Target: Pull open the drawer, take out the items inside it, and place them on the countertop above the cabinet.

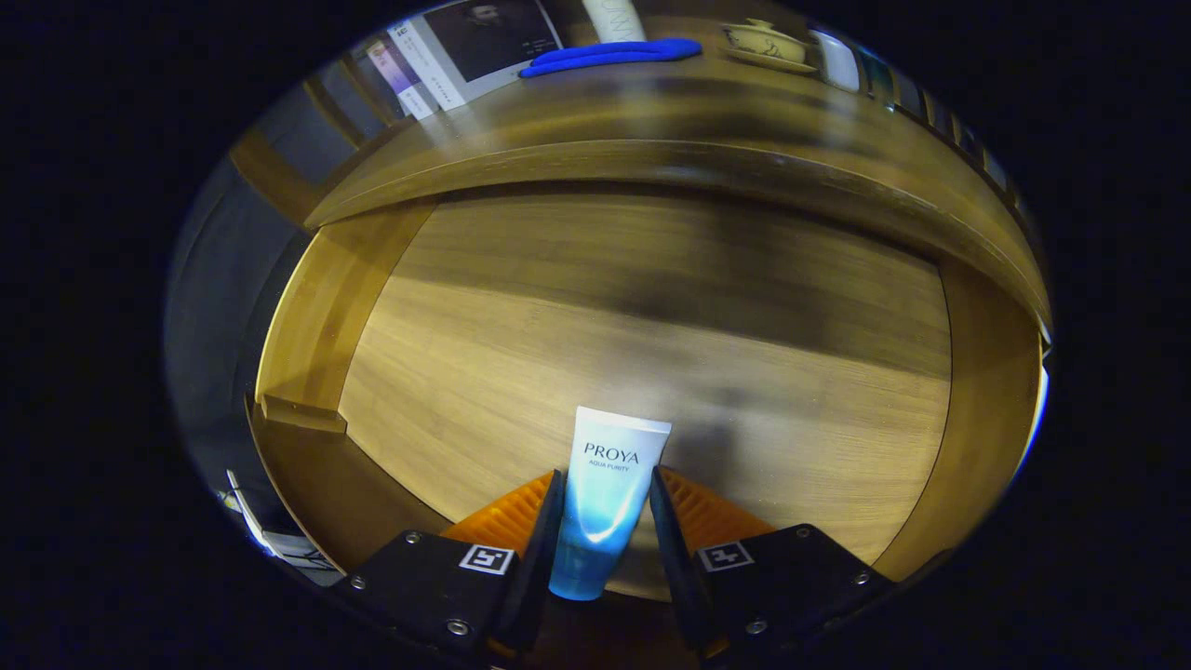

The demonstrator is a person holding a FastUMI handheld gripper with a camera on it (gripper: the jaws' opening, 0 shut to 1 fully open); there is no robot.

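My gripper [605,521] is shut on a white and blue cosmetic tube [609,484], both fingers pressing its sides. The tube points away from me, its flat crimped end ahead of the fingertips. Below and beyond it lies the open wooden drawer [316,326], its floor bare and blurred by motion. The tube seems lifted above the drawer floor. Past the drawer's far side runs the wooden countertop [651,102] of the cabinet.
On the countertop lie a blue elongated object [614,54], a small teapot on a saucer [765,44], a white cup [837,60] to its right and a magazine [465,46] at the left. A pale bottle [614,19] stands behind the blue object.
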